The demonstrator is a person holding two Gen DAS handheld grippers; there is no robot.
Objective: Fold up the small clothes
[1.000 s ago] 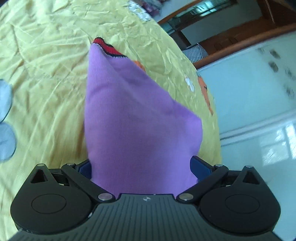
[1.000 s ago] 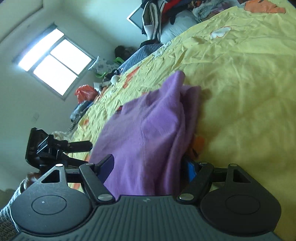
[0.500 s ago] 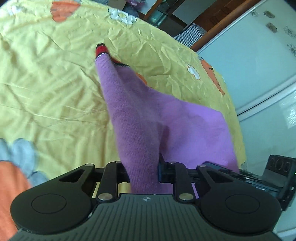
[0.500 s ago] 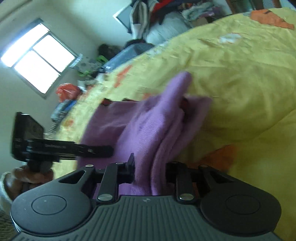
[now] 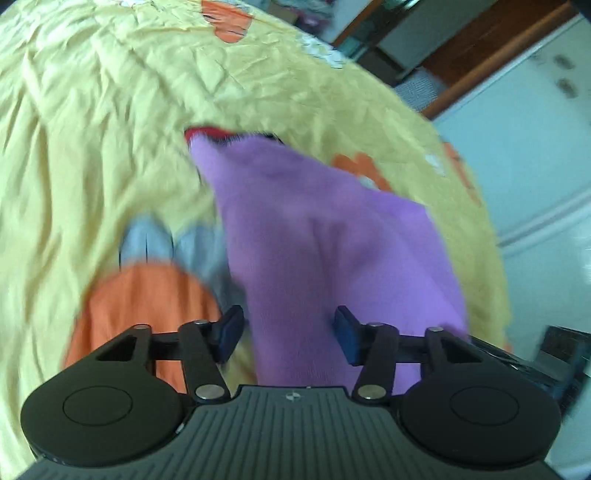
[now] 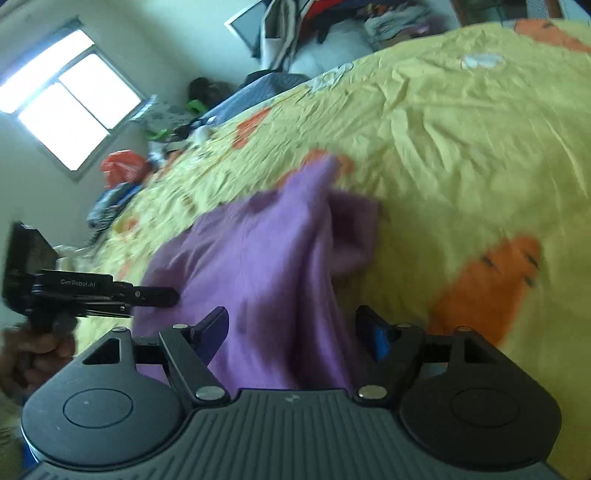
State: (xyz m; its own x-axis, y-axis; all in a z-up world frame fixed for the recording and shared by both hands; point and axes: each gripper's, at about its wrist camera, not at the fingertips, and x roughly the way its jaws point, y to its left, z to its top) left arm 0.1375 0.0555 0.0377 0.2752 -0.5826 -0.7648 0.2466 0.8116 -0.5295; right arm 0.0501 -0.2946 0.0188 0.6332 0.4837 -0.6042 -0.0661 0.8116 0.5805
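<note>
Here the small purple knit garment (image 5: 332, 236), with a red and black trim at its far end, lies on the bed's crumpled yellow sheet printed with orange and grey shapes (image 5: 92, 147), its near part bunched up between both claws. The left claw (image 5: 288, 334) has just been opening: its blue pads stand apart, the fabric passing between them, apparently not pinched. The right claw (image 6: 291, 332) has likewise just been opening, its jaws wide with a raised fold of the purple cloth between them and nothing clamped. Both seem to have let the cloth go so that the fold can settle flat. In the right wrist view the left claw's tool shows at the left edge, held in a person's hand (image 6: 33, 354). Beyond, far off, lie a bright window (image 6: 70, 107) and heaped clothes (image 6: 332, 26).
</note>
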